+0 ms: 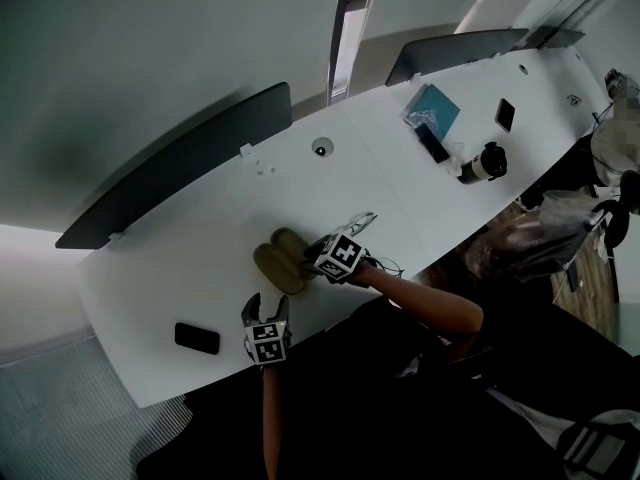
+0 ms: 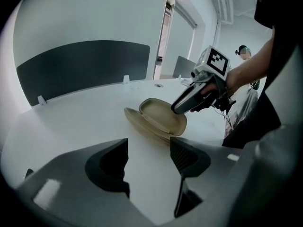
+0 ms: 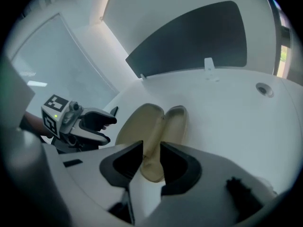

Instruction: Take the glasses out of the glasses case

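Note:
The tan glasses case (image 1: 280,260) lies wide open on the white table (image 1: 400,198), and both halves (image 3: 156,126) look empty. Thin-framed glasses (image 1: 360,220) appear to rest on the table just behind my right gripper (image 1: 312,255). That gripper hovers over the case's near end with its jaws a little apart. The case shows through their gap (image 3: 151,157), and nothing is pinched. My left gripper (image 1: 266,308) sits in front of the case toward the table's edge, jaws wide with only bare table between them (image 2: 149,162).
A black phone (image 1: 197,338) lies at the front left of the table. Farther right are a teal book (image 1: 432,108), two dark phones (image 1: 505,115) and a black-and-white bottle (image 1: 483,163). Dark partition panels (image 1: 180,163) line the far edge.

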A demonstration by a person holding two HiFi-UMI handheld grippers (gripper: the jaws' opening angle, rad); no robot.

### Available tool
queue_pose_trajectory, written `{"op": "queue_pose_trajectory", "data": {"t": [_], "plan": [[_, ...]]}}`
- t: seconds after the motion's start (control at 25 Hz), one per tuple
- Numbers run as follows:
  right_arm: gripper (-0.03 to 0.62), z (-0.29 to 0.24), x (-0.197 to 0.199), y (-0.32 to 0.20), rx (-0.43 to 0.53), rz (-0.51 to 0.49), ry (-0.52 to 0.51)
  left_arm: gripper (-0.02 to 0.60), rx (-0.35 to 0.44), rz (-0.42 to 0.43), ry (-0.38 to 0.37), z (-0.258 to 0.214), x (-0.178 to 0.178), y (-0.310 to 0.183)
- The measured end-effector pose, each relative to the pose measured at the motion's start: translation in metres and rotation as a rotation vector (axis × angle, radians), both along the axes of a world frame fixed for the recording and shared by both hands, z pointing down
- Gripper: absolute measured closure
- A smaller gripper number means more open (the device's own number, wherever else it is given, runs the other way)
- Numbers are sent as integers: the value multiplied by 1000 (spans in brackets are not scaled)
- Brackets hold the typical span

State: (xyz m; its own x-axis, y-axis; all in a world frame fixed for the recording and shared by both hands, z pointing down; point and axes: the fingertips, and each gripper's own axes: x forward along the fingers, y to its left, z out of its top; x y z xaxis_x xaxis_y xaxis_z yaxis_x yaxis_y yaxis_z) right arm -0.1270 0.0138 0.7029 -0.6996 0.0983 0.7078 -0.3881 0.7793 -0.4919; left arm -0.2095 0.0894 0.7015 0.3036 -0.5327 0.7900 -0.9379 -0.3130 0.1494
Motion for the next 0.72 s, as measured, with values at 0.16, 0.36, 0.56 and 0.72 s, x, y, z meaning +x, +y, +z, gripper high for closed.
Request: {"op": "queue_pose_trajectory", "data": {"t": [0.16, 0.36, 0.56, 0.72], "plan": [[476, 16, -7, 0, -12, 1, 75, 295, -5, 31, 53, 4, -2, -2], [476, 33, -22, 7, -35, -32, 110, 295, -4, 57, 89, 5, -11, -11], [476, 35, -37, 7, 20, -84, 128, 295, 3, 91, 152, 2, -11, -28], [476, 30, -52, 0, -9, -55, 68, 437, 27, 239, 197, -10, 7, -43]]}}
